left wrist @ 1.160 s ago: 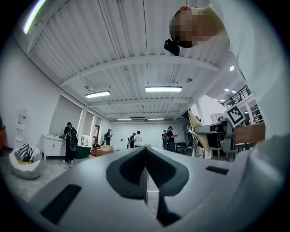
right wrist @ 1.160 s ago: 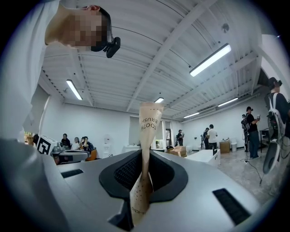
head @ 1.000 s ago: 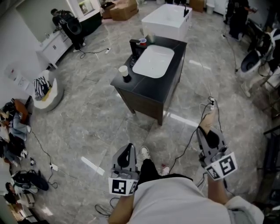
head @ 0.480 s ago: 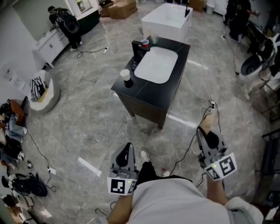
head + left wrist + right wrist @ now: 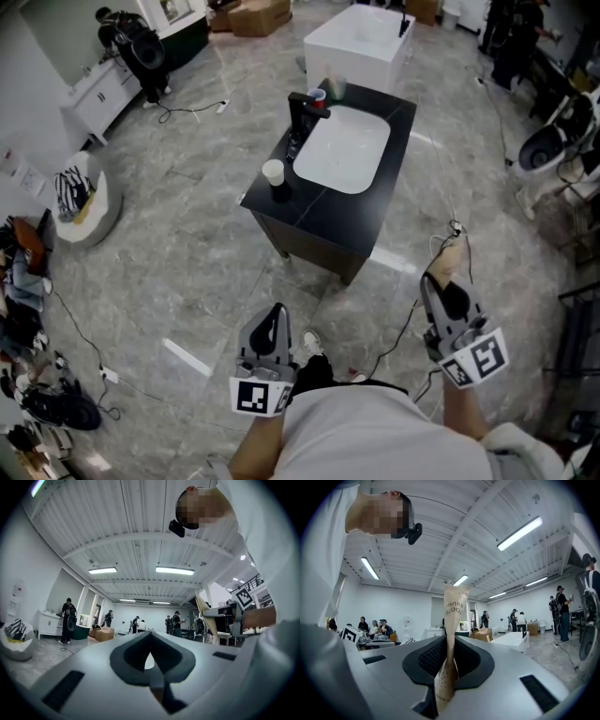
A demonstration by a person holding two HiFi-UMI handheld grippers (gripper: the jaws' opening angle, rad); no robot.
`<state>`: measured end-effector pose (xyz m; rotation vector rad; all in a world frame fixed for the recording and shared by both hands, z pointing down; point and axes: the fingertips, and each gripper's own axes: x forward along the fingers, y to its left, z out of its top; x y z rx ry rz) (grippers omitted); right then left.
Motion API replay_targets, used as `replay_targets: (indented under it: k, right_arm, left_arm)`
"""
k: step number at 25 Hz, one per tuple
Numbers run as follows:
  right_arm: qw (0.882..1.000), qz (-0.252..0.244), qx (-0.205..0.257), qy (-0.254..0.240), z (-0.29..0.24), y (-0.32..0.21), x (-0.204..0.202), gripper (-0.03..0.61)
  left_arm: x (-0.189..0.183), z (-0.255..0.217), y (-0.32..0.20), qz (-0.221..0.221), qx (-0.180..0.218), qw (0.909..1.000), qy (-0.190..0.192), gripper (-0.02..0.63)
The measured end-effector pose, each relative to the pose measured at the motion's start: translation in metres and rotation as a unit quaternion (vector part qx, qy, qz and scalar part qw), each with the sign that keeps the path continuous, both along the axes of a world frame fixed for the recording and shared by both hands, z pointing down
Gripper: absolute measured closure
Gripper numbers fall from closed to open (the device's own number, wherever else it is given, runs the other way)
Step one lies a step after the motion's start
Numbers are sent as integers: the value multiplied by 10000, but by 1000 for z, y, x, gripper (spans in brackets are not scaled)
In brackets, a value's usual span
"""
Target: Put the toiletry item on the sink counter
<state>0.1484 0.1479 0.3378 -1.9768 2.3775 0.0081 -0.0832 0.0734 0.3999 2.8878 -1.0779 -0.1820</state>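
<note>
A paper toothbrush packet stands upright between the jaws of my right gripper, which is shut on it. In the head view the right gripper is at the lower right, with the tan packet sticking out forward. My left gripper is at the lower middle, jaws shut with nothing in them. The black sink counter with its white basin stands ahead on the floor, well beyond both grippers.
On the counter are a white paper cup, a black faucet and a small red-rimmed cup. A white bathtub lies behind it, a toilet at the right. Cables trail over the grey marble floor.
The sink counter has drifted slightly right and lower in the head view. Both grippers keep the same pose, the right one still shut on the packet.
</note>
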Motion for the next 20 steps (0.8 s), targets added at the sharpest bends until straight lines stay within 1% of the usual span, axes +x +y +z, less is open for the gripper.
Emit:
replay_targets:
  k: [4, 13, 20]
  right_arm:
    - [9999, 59, -70, 48, 2, -21, 3, 520]
    - [9991, 369, -153, 156, -7, -54, 6, 520]
    - [9984, 508, -147, 180, -15, -83, -4, 520]
  left_arm:
    - [6, 5, -26, 81, -65, 9999, 38, 611]
    - [20, 5, -78, 406, -99, 9988, 257, 611]
    - [19, 4, -114, 615, -95, 9973, 390, 611]
